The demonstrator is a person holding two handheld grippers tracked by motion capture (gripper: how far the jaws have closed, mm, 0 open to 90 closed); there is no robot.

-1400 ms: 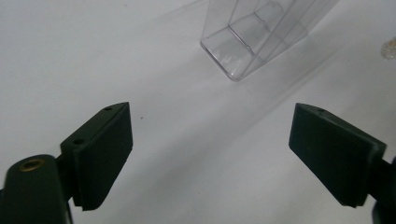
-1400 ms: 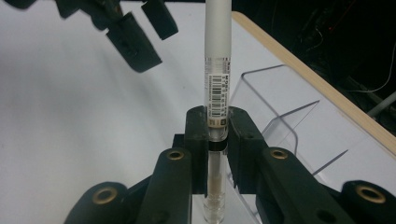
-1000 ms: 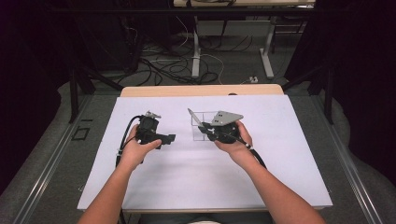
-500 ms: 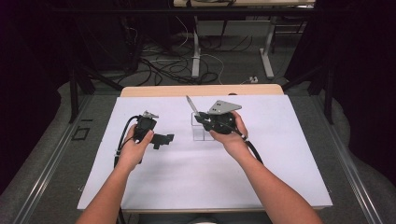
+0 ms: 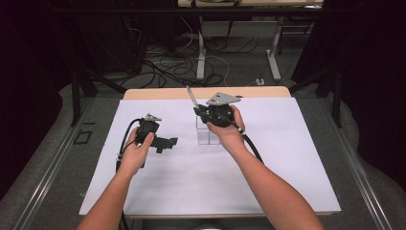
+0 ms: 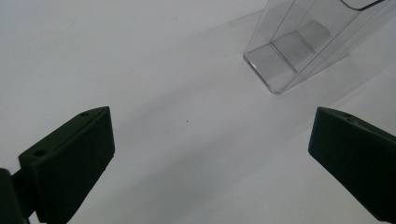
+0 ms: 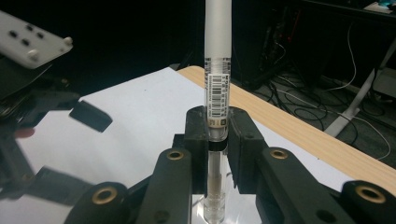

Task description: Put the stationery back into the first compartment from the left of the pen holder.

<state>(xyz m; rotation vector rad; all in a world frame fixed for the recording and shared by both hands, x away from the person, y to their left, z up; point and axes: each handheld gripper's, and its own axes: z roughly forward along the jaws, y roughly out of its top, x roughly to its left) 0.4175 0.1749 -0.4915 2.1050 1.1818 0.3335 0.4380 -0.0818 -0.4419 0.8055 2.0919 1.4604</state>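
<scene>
My right gripper is shut on a white pen, which rises up and to the left from its jaws, above a clear plastic holder on the white table. In the right gripper view the pen, with a barcode label, stands upright between the closed jaws of the right gripper. My left gripper lies low on the table left of the holder. Its jaws have just been opening and stand wide apart with nothing between them. From the left gripper the clear holder sits ahead and to the right.
A white sheet covers the table, with a wooden edge at the far side. Beyond the table are cables and metal desk legs on the floor. Dark curtains flank both sides.
The right gripper has risen and moved farther back with the pen, now higher over the holder. The left gripper's jaws have spread wider while the hand stayed put.
</scene>
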